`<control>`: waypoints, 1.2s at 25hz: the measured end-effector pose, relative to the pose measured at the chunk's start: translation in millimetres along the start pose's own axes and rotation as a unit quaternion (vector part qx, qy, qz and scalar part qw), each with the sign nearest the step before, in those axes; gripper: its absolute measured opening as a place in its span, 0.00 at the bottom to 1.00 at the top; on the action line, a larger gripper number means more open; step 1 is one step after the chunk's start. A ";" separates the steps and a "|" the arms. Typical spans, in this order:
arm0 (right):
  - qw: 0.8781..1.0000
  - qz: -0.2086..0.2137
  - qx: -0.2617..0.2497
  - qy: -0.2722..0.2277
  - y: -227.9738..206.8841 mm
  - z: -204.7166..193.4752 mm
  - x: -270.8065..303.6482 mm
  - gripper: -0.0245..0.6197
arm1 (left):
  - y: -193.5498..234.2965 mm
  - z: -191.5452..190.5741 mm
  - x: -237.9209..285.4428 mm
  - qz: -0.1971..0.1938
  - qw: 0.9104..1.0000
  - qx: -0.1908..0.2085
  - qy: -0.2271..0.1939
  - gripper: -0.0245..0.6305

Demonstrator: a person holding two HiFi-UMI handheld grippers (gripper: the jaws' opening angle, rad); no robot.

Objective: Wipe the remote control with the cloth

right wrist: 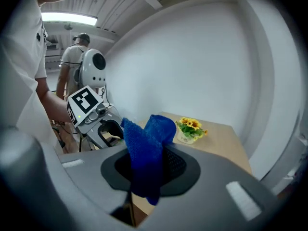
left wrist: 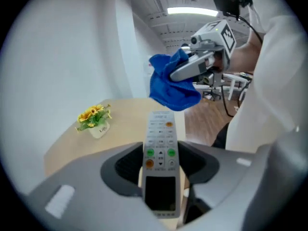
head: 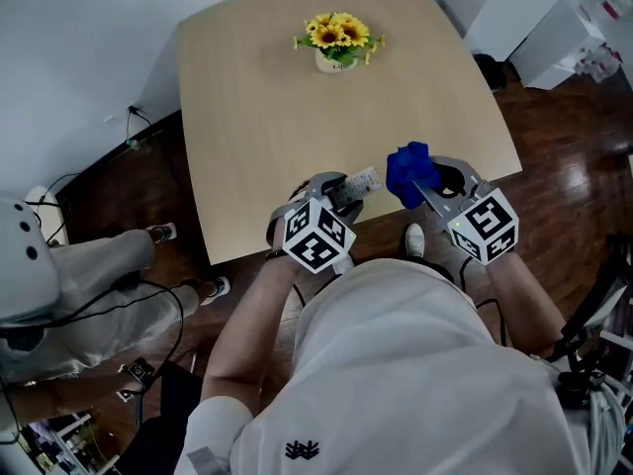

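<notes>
The remote control [left wrist: 160,148] sits clamped by its long edges between the left gripper's [left wrist: 161,163] jaws, which stand only as far apart as the remote is wide. Its display end is nearest the camera. Its long axis runs straight up the middle of the left gripper view, buttons facing up, and the far end juts out free.

Above that far end, in the upper centre of the frame, hangs the blue cloth [left wrist: 171,83]. It is bunched and pinched fast in the right gripper's [right wrist: 149,165] closed jaws, with a fold standing up and a tail hanging below them.

In the head view the remote [head: 358,182] slants from lower left to upper right. Its tip points at the cloth [head: 407,171], which is close but apart (no contact that I can see). The likely next move is for the right gripper [head: 435,188] to bring the cloth down and leftward onto the button face, then stroke along the length.

Both tools are held above the near edge of a pale wooden desk [head: 257,117]. It carries a small pot of sunflowers [head: 338,43] at its far side. The floor [head: 564,156] is dark wood, and white walls close the room.
</notes>
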State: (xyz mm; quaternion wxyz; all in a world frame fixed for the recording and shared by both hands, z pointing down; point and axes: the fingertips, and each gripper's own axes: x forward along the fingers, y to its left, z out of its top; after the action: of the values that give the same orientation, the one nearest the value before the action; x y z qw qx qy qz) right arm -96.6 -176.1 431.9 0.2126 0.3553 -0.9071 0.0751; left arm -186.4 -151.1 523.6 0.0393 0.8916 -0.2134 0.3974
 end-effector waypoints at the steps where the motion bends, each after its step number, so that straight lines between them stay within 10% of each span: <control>1: 1.000 -0.012 0.008 0.003 -6.3 -5.4 -5.6 0.16 | 2.6 -4.4 4.1 0.002 1.000 -0.012 0.002 0.40; 16: 0.996 -0.057 0.068 0.024 -49.1 -61.5 -82.3 0.16 | 60.0 -52.6 106.9 0.076 0.975 -0.196 0.071 0.40; 30: 0.995 -0.044 0.086 0.026 -128.6 -90.5 -121.9 0.16 | 82.4 -77.0 176.4 0.124 0.925 -0.328 0.145 0.41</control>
State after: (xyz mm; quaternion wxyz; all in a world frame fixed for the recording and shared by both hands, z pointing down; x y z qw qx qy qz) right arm 100.7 -170.1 457.7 0.2082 0.4094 -0.8750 0.1529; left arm -168.9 -268.9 695.8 0.3102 0.7278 -0.4330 0.4320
